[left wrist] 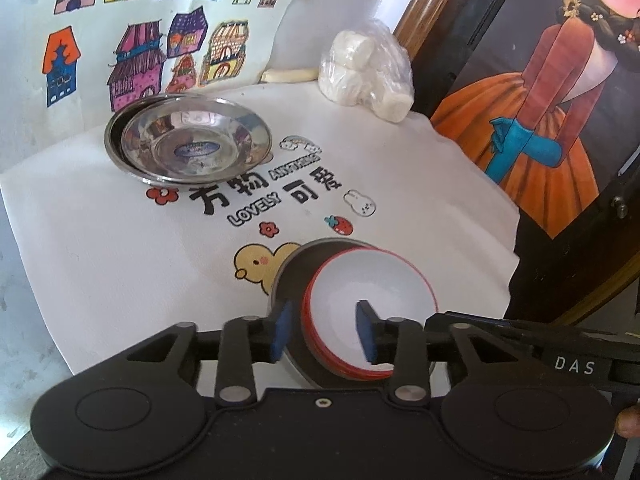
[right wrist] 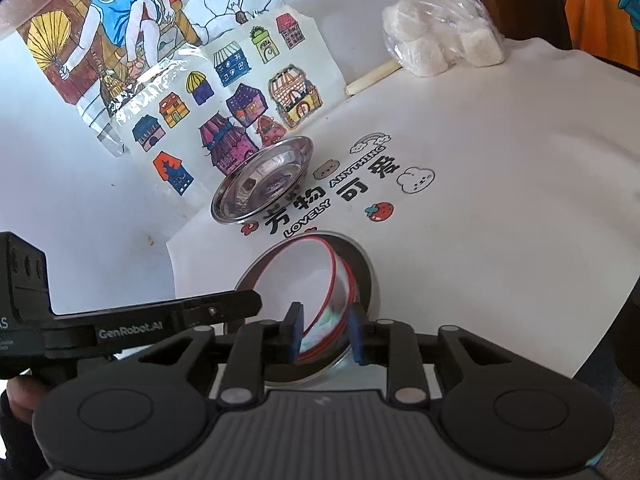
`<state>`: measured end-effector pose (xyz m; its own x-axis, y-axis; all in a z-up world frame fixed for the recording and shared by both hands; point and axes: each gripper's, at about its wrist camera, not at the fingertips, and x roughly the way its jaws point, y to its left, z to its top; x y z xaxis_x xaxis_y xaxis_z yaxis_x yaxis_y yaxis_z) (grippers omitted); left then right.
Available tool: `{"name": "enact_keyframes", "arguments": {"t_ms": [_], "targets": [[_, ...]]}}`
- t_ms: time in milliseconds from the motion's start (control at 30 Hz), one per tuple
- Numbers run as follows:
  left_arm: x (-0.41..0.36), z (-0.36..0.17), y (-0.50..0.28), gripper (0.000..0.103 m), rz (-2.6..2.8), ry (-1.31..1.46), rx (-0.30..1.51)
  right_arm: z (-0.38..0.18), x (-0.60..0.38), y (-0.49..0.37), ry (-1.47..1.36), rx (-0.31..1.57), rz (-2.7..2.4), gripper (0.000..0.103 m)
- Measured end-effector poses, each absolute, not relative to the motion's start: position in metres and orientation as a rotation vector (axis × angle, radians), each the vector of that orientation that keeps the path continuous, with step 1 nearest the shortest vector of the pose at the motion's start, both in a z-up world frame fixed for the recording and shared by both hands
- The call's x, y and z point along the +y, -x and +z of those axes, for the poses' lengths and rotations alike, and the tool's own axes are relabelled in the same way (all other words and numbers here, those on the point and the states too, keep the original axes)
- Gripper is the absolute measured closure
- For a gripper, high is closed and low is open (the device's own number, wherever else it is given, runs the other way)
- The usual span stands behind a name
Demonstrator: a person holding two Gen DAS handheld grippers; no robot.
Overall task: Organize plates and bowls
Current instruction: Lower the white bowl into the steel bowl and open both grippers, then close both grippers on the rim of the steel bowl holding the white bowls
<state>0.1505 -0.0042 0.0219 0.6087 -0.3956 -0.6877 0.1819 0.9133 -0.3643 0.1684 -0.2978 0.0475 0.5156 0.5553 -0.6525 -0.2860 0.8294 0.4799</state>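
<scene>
Now, by line:
Left gripper [left wrist: 325,331]: released; its blue pads straddle the near rim of the white bowl [left wrist: 374,304] without pressing it.
Right gripper [right wrist: 327,334]: also let go, pads either side of the same rim, apart from it.
White bowl: red-rimmed, nested tilted inside the grey bowl [left wrist: 290,276], dead ahead at 12 o'clock of both grippers.
Steel plates [left wrist: 188,140]: stacked pair, well apart, toward 11 o'clock from the left gripper.
Key relation: both hands sit equally close to the nest; judged, withdrawal goes straight back toward 6 o'clock.
Cloth [left wrist: 120,280]: printed white, under everything.
</scene>
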Motion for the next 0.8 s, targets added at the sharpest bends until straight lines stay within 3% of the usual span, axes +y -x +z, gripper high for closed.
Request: {"name": "enact_keyframes", "arguments": {"t_ms": [100,233,367,533,800], "targets": [[-0.005,0.026,-0.148,0.039,-0.310,0.253,0.837,0.050,-0.304,-0.168,-0.324,0.888,0.508,0.067],[0.000,0.030,-0.148,0.020,-0.273,0.257,0.822,0.055,-0.315,-0.169,-0.304,0.876,0.478,0.035],[0.006,0.032,-0.151,0.004,-0.243,0.257,0.821,0.060,-0.326,-0.171,-0.286,0.870,0.450,0.013],[0.012,0.031,-0.154,0.001,-0.203,0.236,0.836,0.063,-0.330,-0.173,-0.259,0.870,0.439,0.000],[0.027,0.024,-0.159,0.001,-0.133,0.195,0.876,0.057,-0.328,-0.178,-0.231,0.889,0.441,0.000]]}}
